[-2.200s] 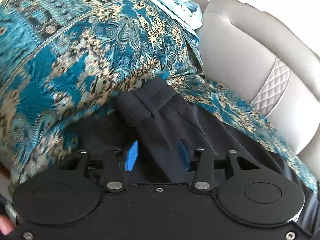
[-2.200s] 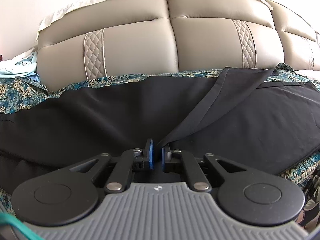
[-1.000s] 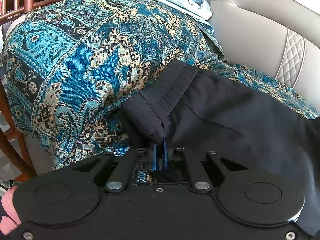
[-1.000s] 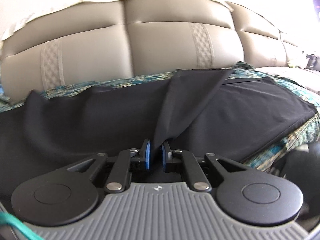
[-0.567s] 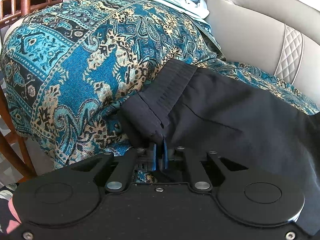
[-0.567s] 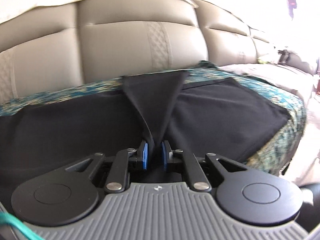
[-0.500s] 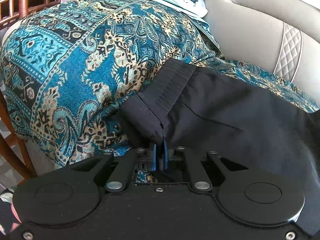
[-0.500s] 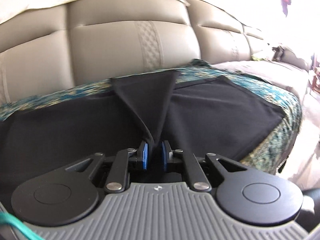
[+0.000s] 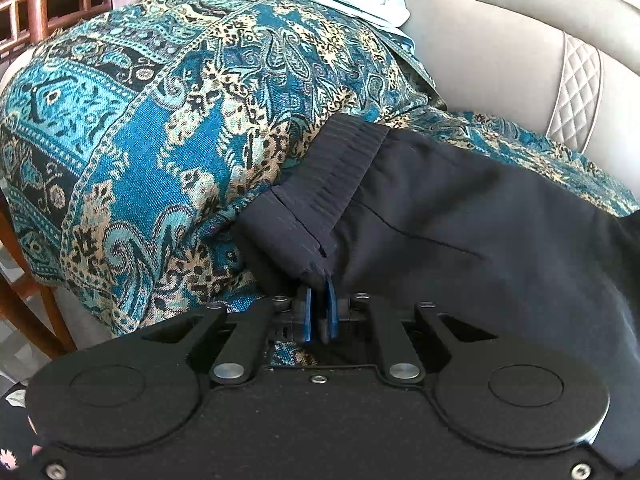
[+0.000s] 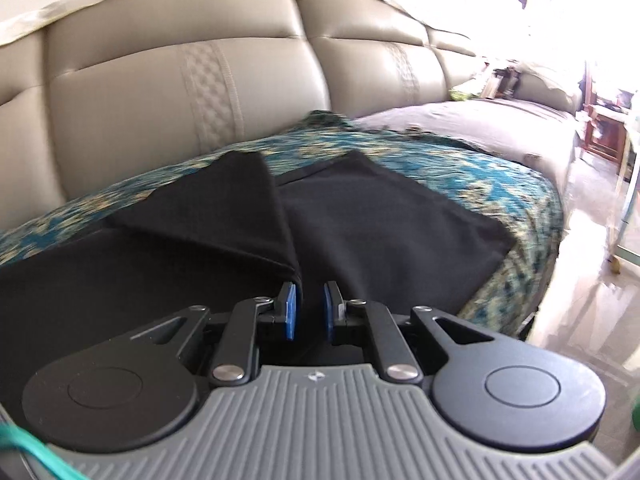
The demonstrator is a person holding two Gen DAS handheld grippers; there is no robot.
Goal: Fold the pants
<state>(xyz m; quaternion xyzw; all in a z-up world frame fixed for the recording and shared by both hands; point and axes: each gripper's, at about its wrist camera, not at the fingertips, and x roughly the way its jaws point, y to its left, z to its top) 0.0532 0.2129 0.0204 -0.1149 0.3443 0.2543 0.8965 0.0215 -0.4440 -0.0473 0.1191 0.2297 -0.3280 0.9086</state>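
The right gripper (image 10: 308, 307), pinching the pants (image 10: 392, 220), has swung rightward; the left gripper (image 9: 319, 304) stays clamped (on the waistband (image 9: 320, 196)).

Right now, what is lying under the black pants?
Under the black pants lies a teal patterned throw, spread over the beige sofa. The seat cushions beneath the throw are covered, so they cannot be seen.

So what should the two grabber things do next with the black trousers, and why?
Probably lay the raised fold down flat. The left gripper pins the ribbed waistband of the black fabric pants, while the right gripper holds a fold lifted above the leg lying on the teal patterned throw. It seems unfinished.
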